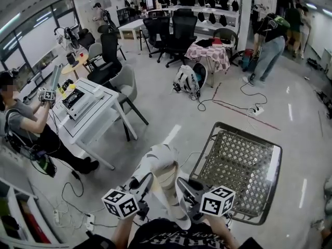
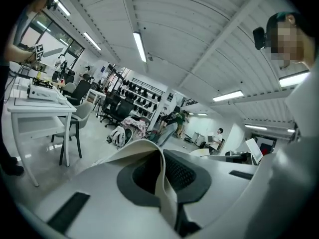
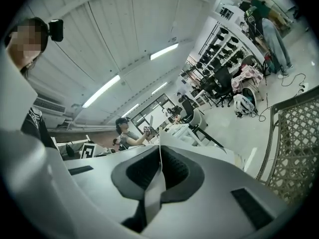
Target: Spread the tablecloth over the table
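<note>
Fingers (image 2: 89,188) pinch tablecloth (image 1: 160,162), left gripper (image 1: 141,183) beside right gripper (image 1: 185,189).

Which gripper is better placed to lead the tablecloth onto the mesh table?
Probably right. Both grip the tablecloth, but the right gripper sits beside the mesh table, which shows at its view's right edge; the left gripper is farther away.
</note>
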Motion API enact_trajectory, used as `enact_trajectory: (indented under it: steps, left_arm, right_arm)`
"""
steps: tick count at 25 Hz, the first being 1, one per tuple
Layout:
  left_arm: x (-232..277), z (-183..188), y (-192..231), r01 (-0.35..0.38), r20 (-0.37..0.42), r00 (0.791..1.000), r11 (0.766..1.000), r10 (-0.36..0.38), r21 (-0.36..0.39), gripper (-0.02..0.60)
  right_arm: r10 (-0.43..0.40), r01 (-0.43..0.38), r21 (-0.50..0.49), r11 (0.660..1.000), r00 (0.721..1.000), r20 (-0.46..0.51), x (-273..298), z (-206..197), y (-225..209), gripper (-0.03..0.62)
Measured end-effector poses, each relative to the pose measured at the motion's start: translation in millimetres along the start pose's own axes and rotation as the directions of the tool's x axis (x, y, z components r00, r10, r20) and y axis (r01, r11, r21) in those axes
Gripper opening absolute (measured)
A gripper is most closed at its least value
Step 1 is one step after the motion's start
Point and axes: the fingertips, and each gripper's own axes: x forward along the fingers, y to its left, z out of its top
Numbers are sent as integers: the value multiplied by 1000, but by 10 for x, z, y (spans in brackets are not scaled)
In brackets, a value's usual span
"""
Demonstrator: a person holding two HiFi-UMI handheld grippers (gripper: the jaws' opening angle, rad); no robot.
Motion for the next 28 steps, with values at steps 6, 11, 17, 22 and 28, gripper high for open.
enact_trajectory:
  steps: [6,11,17,22,28]
  left_arm:
    - [588,112,-134,28,-26,999,995,-25,96,28]
    - [1046,296,-159,77,-55,996,987,-69,144,29]
    - [1699,428,-30,180,-121,979,971,-162,157,31]
    - [2325,634,105,311,-204,940,934,-274,178,34]
    - [3186,1203,118,446,-206,894,833,-397,328,38]
  right_arm:
    - [-34,35,-7,999,999,36,-69,381,-475,20]
    - [-69,66,33,997,993,94,-61,698,-781,20]
    - [-139,130,72,989,979,151,139,1070,-1170,21]
    - [-241,210,139,968,935,261,243,1564,-1628,21]
    - [-323,262,191,946,819,474,73,2447,-2169,20]
